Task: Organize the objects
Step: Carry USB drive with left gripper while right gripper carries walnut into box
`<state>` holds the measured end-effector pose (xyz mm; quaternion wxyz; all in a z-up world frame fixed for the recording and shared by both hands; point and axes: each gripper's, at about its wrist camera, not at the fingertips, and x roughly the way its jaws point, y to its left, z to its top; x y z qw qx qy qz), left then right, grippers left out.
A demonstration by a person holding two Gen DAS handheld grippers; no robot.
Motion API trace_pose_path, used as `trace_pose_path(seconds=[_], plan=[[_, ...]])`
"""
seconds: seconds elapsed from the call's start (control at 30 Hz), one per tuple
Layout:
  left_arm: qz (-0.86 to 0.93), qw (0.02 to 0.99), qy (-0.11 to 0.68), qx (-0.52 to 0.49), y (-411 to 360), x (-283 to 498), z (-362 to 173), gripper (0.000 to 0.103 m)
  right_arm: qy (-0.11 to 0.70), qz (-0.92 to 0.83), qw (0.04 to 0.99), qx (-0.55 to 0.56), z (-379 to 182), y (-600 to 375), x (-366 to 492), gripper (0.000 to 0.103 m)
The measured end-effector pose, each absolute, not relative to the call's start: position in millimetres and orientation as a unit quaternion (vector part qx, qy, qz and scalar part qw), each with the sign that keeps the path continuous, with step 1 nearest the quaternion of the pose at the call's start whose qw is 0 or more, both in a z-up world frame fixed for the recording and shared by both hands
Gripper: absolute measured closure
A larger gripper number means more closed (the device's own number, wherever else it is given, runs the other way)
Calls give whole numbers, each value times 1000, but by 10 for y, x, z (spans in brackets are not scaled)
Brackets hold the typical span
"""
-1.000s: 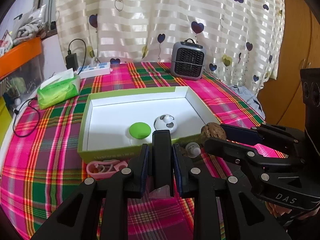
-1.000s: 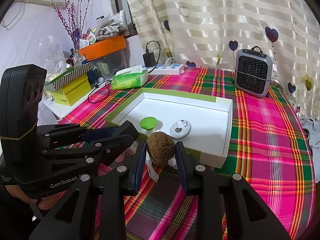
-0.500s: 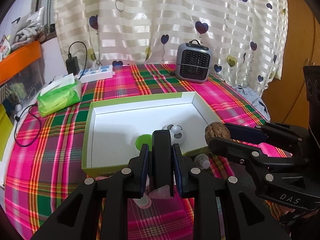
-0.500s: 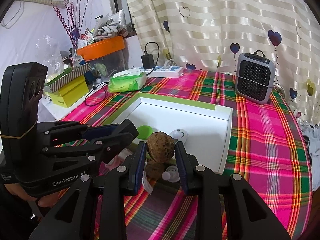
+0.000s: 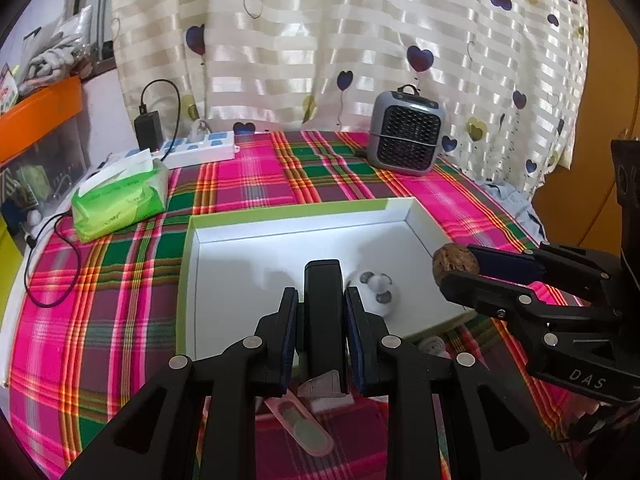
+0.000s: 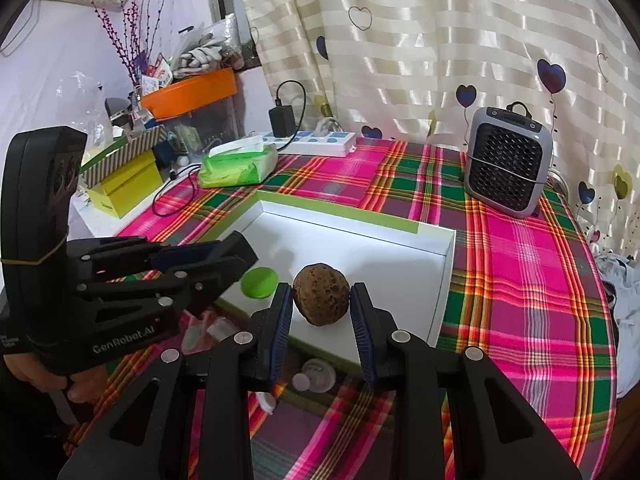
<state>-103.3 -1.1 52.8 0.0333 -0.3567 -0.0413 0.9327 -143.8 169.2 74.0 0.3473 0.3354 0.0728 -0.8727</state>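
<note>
A white box with a green rim (image 5: 280,211) (image 6: 340,216) lies on the plaid tablecloth. My left gripper (image 5: 321,291) is shut on an upright black block (image 5: 322,320) over the box's near edge. To its right, my right gripper (image 6: 321,287) is shut on a brown walnut (image 6: 320,300) (image 5: 456,262) above the box's near right part. Inside the box lie a green disc (image 6: 260,282) and a white round piece with grey spots (image 5: 378,294). The left view hides the disc behind the block.
Before the box lie a pink flat piece (image 5: 304,426) and small white caps (image 6: 316,376). A grey heater (image 5: 406,134), a green tissue pack (image 5: 120,200) and a power strip (image 5: 200,152) stand behind it. An orange tray (image 6: 192,88) and yellow box (image 6: 124,186) are far left.
Both grippers have moved forward together over the box's near edge, each keeping its hold. The green disc has slipped behind the black block in the left view.
</note>
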Motion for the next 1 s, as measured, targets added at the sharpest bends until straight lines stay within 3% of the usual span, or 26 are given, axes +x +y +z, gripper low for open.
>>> trace_pose_path(seconds=[1.0], plan=[[919, 3, -61, -390, -338, -1405, 166, 82, 71, -860, 314, 396, 323, 1682, -1892, 72]])
